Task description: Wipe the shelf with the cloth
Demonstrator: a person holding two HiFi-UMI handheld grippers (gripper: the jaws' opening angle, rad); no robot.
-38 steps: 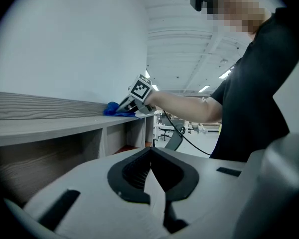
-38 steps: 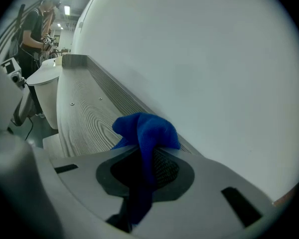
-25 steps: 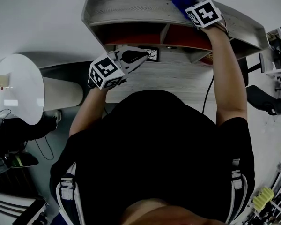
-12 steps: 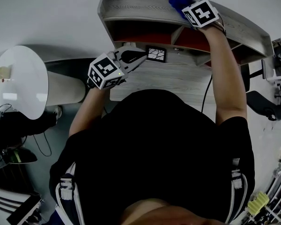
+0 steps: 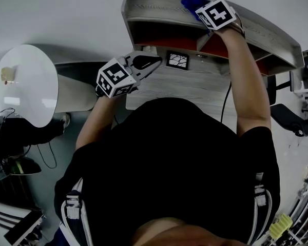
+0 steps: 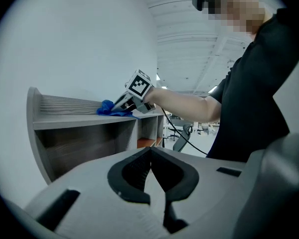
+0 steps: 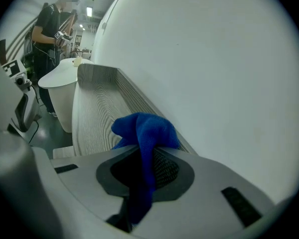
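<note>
Right gripper (image 7: 142, 176) pinches the cloth (image 7: 147, 128), bunched ahead against the shelf (image 7: 92, 113) to wipe; left gripper (image 6: 150, 178) idles closed, empty.

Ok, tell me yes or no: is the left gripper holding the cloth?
No: the left gripper is shut on nothing, while the cloth is clamped in the right gripper.

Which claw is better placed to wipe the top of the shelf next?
Right. The right claw is shut on the blue cloth, which already lies on top of the shelf. The left claw is shut, empty, and hangs lower, in front of it.
</note>
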